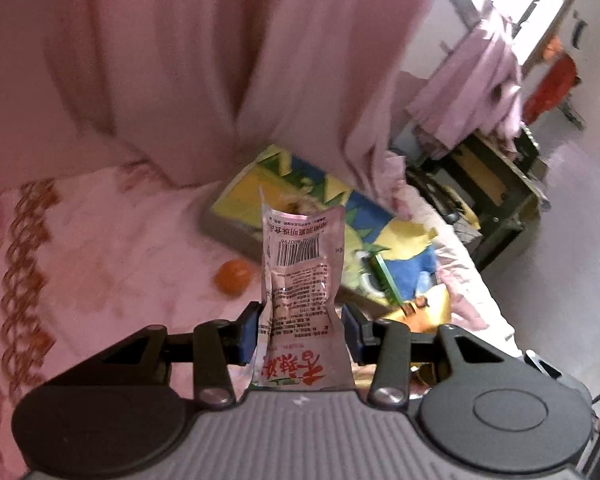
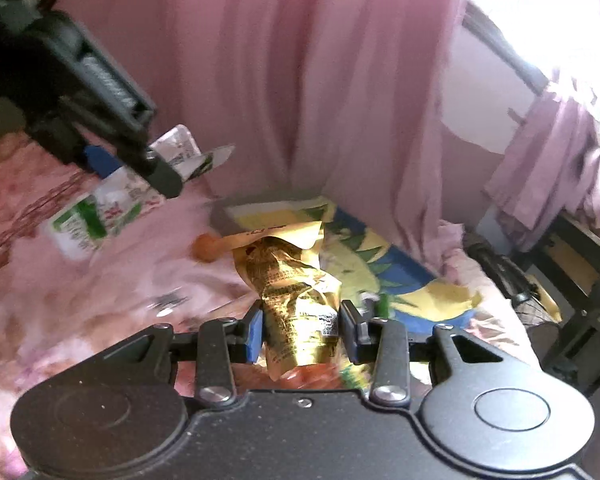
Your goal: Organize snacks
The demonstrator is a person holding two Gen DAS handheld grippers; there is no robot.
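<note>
The left hand-held gripper [image 1: 302, 328] stands narrow, its blue pads [image 1: 247, 336] pressing both sides of a silvery-pink snack packet [image 1: 300, 280]. The packet sticks up from between the fingers, barcode and small print facing the camera, red characters at its lower end. In the right wrist view the same gripper shows at upper left, holding that packet off the bed.

The right hand-held gripper [image 2: 302, 330] is likewise closed on a crumpled gold snack packet [image 2: 296, 296], which rises between its blue pads [image 2: 255, 336], the top edge folded over.

Beyond both packets lies a flat box [image 1: 236, 216] with a yellow, blue and green printed lid, resting on the bed [image 1: 100, 260], whose cover is pink with a brown chain pattern. A small orange fruit [image 1: 233, 276] sits on the cover just beside the box's near-left edge. Pink curtains [image 1: 220, 60] hang behind the bed. To the right, past the bed's edge, stands a dark wooden frame [image 1: 500, 200] draped with lilac cloth [image 1: 480, 80], under a bright window.
</note>
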